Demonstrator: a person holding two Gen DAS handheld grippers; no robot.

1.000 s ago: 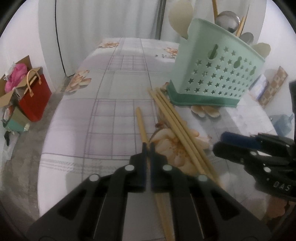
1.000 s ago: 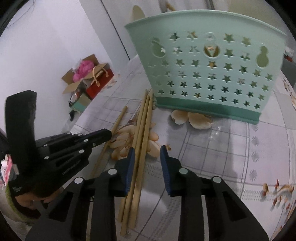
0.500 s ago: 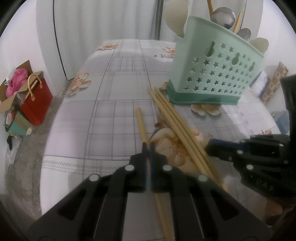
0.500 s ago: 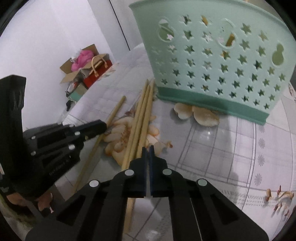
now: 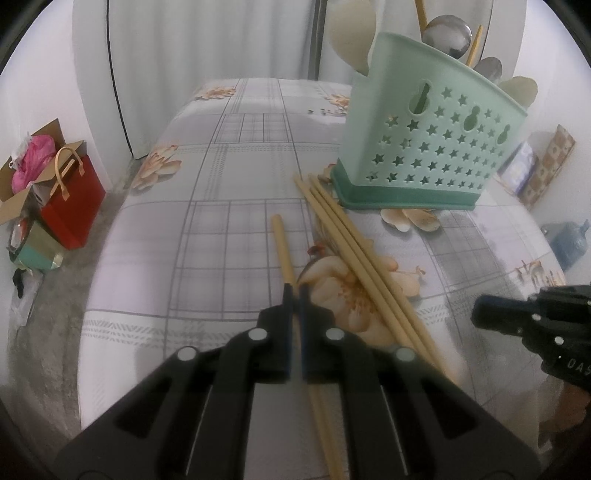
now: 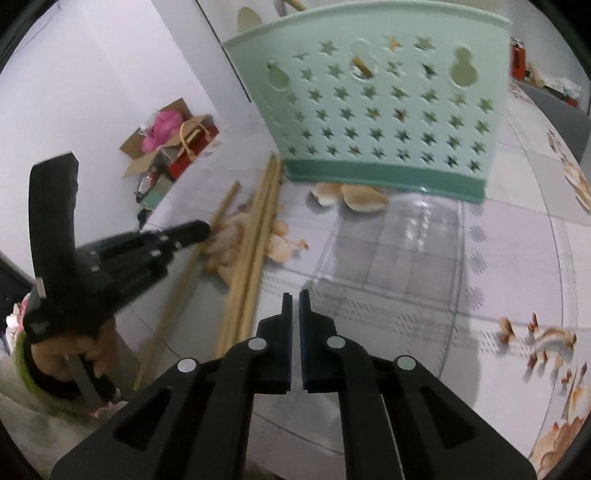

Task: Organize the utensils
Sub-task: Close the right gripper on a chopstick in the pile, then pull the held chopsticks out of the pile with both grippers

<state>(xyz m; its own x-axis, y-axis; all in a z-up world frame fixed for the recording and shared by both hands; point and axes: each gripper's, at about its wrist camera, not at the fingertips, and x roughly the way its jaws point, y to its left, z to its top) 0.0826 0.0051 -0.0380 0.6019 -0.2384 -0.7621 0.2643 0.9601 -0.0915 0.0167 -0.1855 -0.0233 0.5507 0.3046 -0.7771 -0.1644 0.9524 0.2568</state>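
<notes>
Since half a second ago the right gripper (image 6: 295, 291) has backed off the three bundled chopsticks (image 6: 255, 236) toward the table's near edge; its jaws are opening a crack, nothing between them. Left gripper (image 5: 294, 291) is unmoved, jaws clamped on the single chopstick (image 5: 282, 247), which lies flat on the table (image 5: 207, 236) left of the bundle.

Left wrist view only: spoons and ladle heads (image 5: 447, 33) standing in the green caddy (image 5: 424, 147) toward the table's far right corner; white letters "DAS" on the right gripper's body.

Right wrist view only: the person's hand (image 6: 70, 358) holding the left gripper; chopsticks visible through the caddy's cutouts.

Bundle tips reach the caddy's base corner.
</notes>
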